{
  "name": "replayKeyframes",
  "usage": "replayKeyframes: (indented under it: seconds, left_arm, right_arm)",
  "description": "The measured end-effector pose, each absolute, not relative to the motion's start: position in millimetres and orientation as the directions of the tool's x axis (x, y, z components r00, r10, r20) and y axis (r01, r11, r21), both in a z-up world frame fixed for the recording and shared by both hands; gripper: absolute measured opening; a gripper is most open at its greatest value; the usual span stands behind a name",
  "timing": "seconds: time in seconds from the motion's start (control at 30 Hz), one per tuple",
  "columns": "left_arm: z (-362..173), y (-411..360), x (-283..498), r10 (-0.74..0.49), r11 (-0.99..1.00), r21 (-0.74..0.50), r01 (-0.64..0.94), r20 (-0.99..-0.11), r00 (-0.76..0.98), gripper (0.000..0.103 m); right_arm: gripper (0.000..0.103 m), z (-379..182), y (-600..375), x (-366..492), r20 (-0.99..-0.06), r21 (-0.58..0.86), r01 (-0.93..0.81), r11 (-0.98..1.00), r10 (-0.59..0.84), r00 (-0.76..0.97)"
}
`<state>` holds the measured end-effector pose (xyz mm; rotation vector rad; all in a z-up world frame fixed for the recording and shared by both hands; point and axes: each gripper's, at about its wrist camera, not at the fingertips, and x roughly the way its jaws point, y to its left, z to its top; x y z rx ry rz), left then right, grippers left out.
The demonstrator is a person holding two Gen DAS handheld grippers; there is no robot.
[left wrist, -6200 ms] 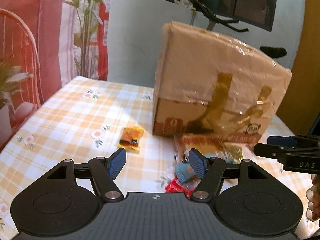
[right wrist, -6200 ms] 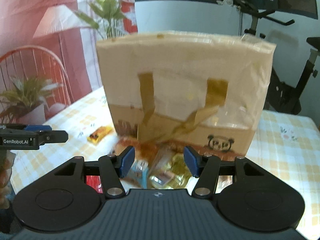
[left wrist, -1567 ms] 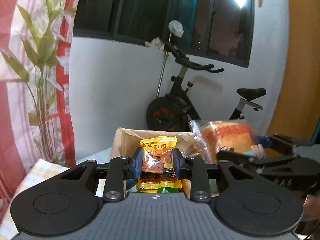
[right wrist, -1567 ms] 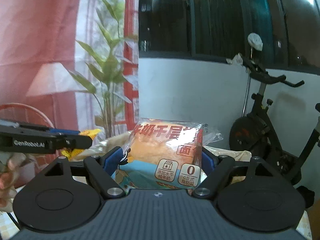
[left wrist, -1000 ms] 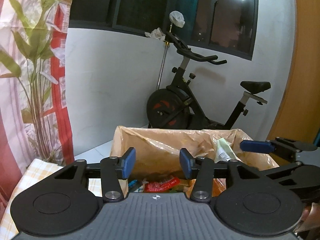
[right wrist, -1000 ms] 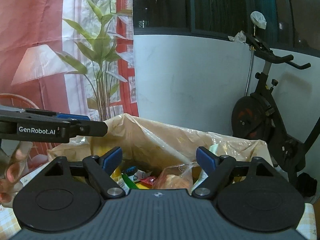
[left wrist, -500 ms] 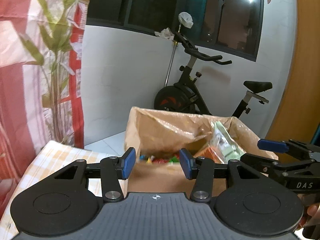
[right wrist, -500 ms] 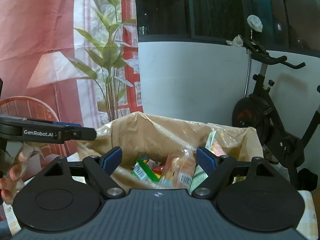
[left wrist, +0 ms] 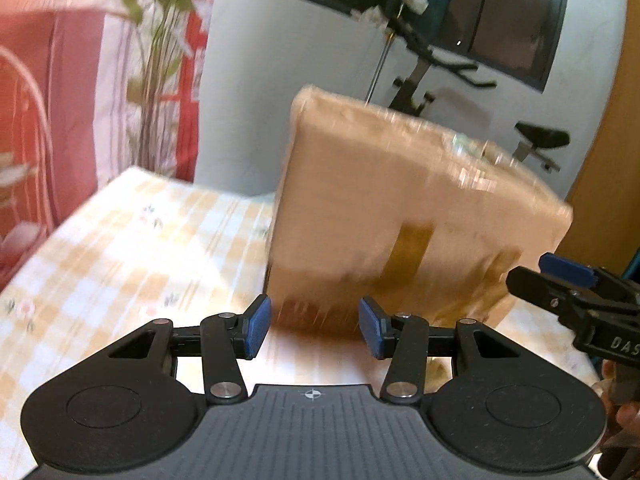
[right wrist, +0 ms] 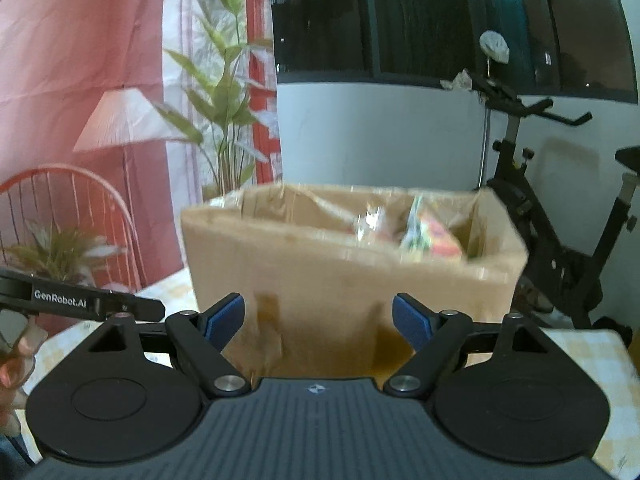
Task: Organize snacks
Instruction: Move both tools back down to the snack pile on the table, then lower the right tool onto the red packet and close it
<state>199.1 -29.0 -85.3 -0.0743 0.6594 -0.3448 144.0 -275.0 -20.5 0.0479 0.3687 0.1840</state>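
Both tools hung empty before the cardboard box point(right wrist: 352, 280) on the checked counter point(left wrist: 120, 248), the left tool point(left wrist: 311, 330) and right tool point(right wrist: 320, 318) each with blue pads spread apart and nothing between them. Snack packets point(right wrist: 424, 232) showed above the box rim, toward its right side as the right wrist camera saw it. The pictures were blurred and showed no loose snack on the counter. The next pick probably called for lowering slowly, sighting a packet first, then centring it between the pads before closing.
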Motion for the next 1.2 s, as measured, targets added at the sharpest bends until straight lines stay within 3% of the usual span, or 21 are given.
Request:
replayKeyframes:
  seconds: [0.5, 1.2]
  left_arm:
    - [-135.9, -12.1, 169.9, -0.32, 0.943, -0.152, 0.297, -0.663, 0.677, 0.05]
    - [-159.3, -10.0, 170.1, -0.335, 0.937, -0.177, 0.3, -0.694, 0.637, 0.05]
  right_arm:
    - [0.082, -104.7, -248.0, 108.0, -0.535, 0.202, -0.207, 0.957, 0.285, 0.795]
    - [0.078, -144.7, -210.7, 106.2, -0.669, 0.197, -0.289, 0.937, 0.344, 0.659]
